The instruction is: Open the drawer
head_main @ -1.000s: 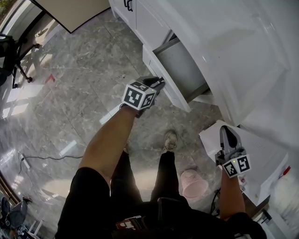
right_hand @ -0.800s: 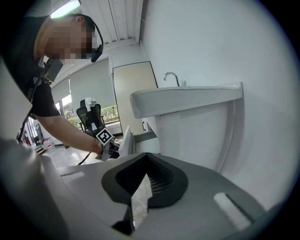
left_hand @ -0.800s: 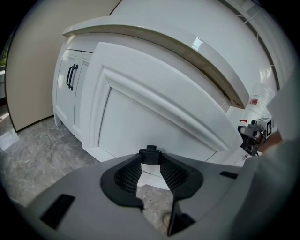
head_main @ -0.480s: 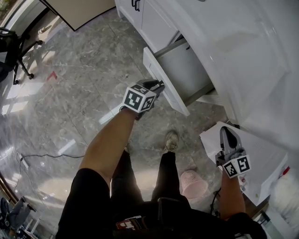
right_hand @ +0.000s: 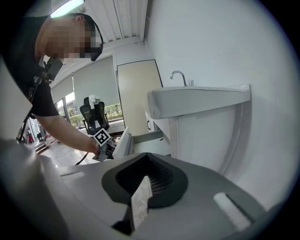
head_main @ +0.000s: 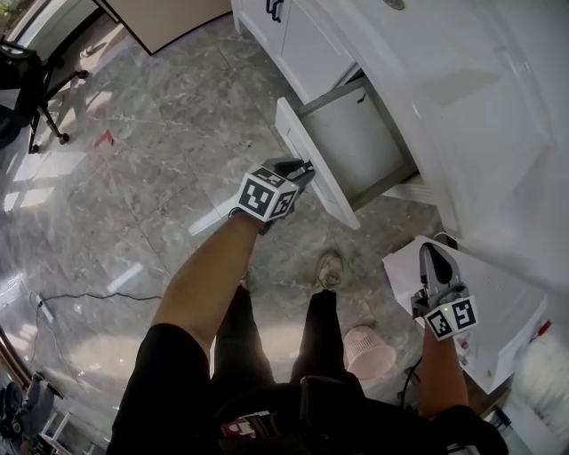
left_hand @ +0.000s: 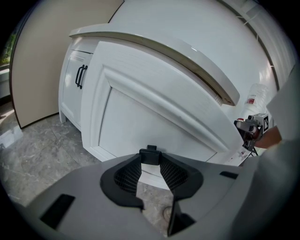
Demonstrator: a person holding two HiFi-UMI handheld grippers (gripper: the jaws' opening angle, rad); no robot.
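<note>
A white drawer (head_main: pixel 313 167) stands pulled out from the white cabinet under the counter, and its grey inside (head_main: pixel 360 138) shows. My left gripper (head_main: pixel 302 169) is at the drawer front's near end. In the left gripper view the left gripper (left_hand: pixel 150 157) is shut on the drawer's small black handle (left_hand: pixel 150 151), against the white front panel (left_hand: pixel 140 122). My right gripper (head_main: pixel 432 258) hangs low at the right, apart from the drawer, with its jaws together and nothing in them. From the right gripper view, the drawer (right_hand: pixel 140 138) and the left gripper (right_hand: pixel 107 150) show at mid-left beyond the right gripper (right_hand: pixel 144 180).
A pink bin (head_main: pixel 369 351) stands by my feet, a white box (head_main: pixel 484 298) lies under the right gripper. More cabinet doors with black handles (head_main: pixel 276 9) run along the wall. A cable (head_main: pixel 80 298) lies on the grey floor and an office chair (head_main: pixel 27 89) stands far left.
The drawer has slid further out of the cabinet, with the left gripper on its handle drawing back toward me. The right gripper has stayed where it was.
</note>
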